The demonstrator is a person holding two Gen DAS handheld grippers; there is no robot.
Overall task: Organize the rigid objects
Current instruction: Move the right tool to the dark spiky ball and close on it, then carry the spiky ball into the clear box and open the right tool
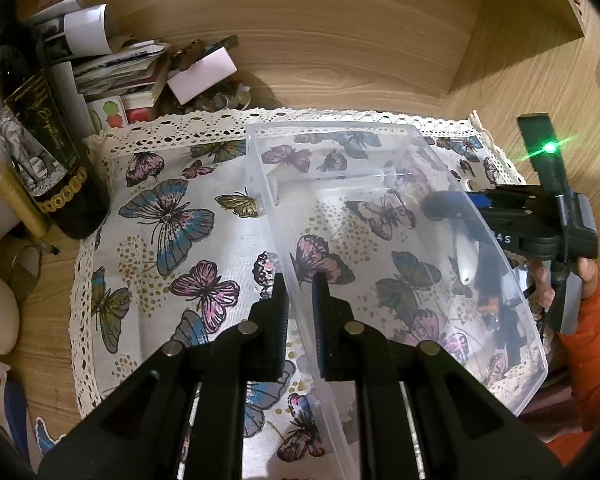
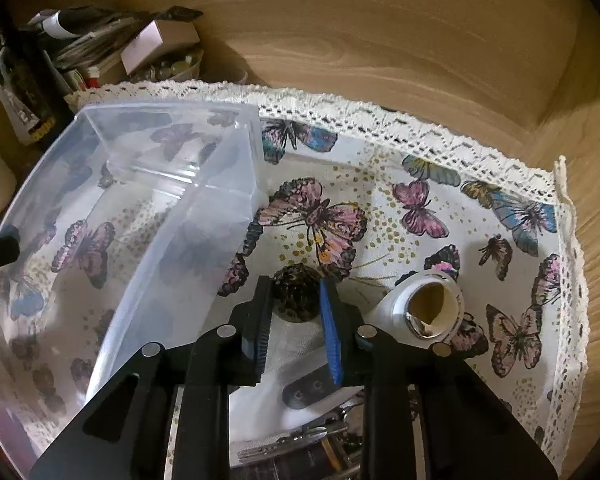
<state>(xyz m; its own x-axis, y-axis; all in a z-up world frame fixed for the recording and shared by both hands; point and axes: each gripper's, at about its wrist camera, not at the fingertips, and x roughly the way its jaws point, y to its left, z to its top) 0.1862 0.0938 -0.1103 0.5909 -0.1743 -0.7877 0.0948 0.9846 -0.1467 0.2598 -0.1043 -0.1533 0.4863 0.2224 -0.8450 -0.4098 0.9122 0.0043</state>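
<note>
A clear plastic bin stands on the butterfly cloth. My left gripper is shut on the bin's near left wall, one finger inside and one outside. The bin also shows at the left of the right wrist view. My right gripper sits around a small dark round patterned object on the cloth, right of the bin; the fingers flank it closely. The right gripper shows through the bin's far wall in the left wrist view.
A white roll lies right of the right gripper. A white device, keys and tools lie under it. A dark bottle, papers and boxes crowd the back left. Wooden walls enclose the back and right.
</note>
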